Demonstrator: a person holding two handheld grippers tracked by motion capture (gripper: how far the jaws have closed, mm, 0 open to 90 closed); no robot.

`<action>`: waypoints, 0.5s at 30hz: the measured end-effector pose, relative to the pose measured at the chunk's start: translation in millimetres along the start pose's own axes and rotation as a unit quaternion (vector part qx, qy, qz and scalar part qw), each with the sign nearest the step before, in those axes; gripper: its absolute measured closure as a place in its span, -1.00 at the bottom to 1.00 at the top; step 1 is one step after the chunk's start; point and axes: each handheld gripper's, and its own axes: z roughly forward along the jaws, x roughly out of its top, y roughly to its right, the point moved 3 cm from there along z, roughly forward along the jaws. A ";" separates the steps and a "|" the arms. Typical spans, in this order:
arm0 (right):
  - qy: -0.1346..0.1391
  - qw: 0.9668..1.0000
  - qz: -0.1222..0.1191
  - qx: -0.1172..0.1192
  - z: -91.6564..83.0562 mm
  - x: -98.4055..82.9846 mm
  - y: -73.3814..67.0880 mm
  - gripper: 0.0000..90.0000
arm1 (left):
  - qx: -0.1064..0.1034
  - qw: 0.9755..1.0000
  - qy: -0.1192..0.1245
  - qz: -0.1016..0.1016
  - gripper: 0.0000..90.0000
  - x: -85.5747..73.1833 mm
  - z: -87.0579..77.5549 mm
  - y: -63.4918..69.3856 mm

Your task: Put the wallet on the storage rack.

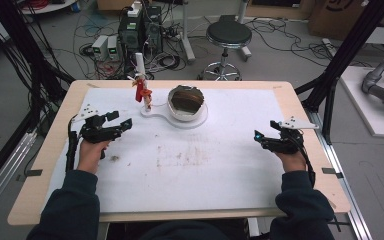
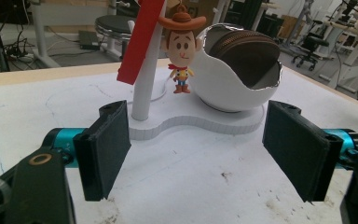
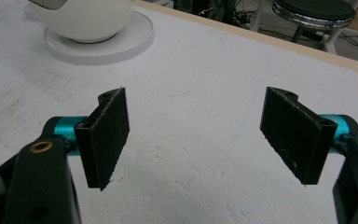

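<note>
both jaws wide apart: left gripper (image 1: 120,120) near cowboy figure (image 2: 182,46) and white bowl (image 2: 228,88), right gripper (image 1: 264,134) well apart, nothing gripped

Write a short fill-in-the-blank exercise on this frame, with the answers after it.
1. Both the left gripper and the right gripper have their jaws ____.
2. The cowboy figure hangs beside a white ____.
3. The brown pouch lies inside the white ____.
4. The base under them rests on the ____.

Answers: open; post; bowl; table
</note>
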 end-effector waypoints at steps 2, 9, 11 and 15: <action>0.000 1.000 -0.001 0.001 0.0 0.0 -0.1 -0.46 | 0.000 1.000 0.000 0.000 -0.49 -0.1 0.1 -0.1; 0.000 1.000 -0.001 0.000 -0.1 0.2 -0.5 -0.46 | 0.001 1.000 0.001 -0.002 -0.49 0.3 -0.8 -0.9; 0.001 1.000 -0.001 0.001 0.0 0.3 -0.6 -0.46 | 0.000 1.000 0.002 -0.003 -0.49 0.2 -0.5 -0.6; 0.001 1.000 0.000 0.002 0.5 0.2 -0.9 -0.46 | 0.000 1.000 0.000 -0.001 -0.49 0.0 -0.5 -0.8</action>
